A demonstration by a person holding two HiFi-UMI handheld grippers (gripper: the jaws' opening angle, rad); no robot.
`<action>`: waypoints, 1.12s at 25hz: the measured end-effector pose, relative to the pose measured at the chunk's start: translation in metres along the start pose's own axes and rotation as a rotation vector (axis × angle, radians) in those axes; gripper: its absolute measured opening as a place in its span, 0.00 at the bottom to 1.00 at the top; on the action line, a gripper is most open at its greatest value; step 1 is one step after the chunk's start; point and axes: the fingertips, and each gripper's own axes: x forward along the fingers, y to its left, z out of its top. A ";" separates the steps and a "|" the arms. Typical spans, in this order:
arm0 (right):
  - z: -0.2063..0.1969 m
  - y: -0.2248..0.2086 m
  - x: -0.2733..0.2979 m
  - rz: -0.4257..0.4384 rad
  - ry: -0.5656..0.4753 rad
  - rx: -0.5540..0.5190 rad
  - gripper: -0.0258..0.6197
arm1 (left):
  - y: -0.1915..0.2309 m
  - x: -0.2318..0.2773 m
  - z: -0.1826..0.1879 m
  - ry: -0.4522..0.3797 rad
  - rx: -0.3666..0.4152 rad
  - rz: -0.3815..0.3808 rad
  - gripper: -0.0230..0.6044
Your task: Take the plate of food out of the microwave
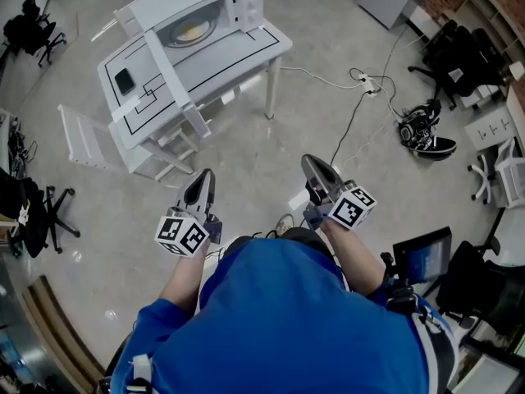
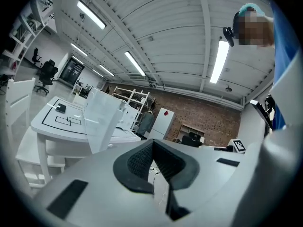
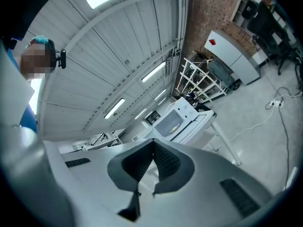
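Open microwave door (image 1: 174,84) over table (image 1: 246,52)

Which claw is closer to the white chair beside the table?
Left. In the head view the left claw is held down and right of the white chair, well clear of it; the right claw is farther right.

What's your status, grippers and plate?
Left gripper, right gripper shut, empty, short of table. Plate of food inside microwave, door open. Nothing blocking.
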 end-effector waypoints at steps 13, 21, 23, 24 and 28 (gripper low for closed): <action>0.059 -0.069 0.001 0.034 0.010 0.058 0.03 | -0.050 0.096 -0.023 0.037 0.022 -0.025 0.05; 0.088 -0.109 0.029 0.013 0.010 0.068 0.03 | -0.042 0.163 -0.029 0.057 0.015 -0.051 0.05; 0.096 -0.119 0.040 0.009 0.019 0.067 0.03 | -0.038 0.184 -0.027 0.055 0.010 -0.055 0.05; 0.101 -0.124 0.046 0.007 0.026 0.066 0.03 | -0.035 0.194 -0.025 0.053 0.007 -0.056 0.05; 0.119 -0.141 0.079 0.008 0.046 0.059 0.03 | -0.022 0.234 -0.012 0.041 0.004 -0.059 0.05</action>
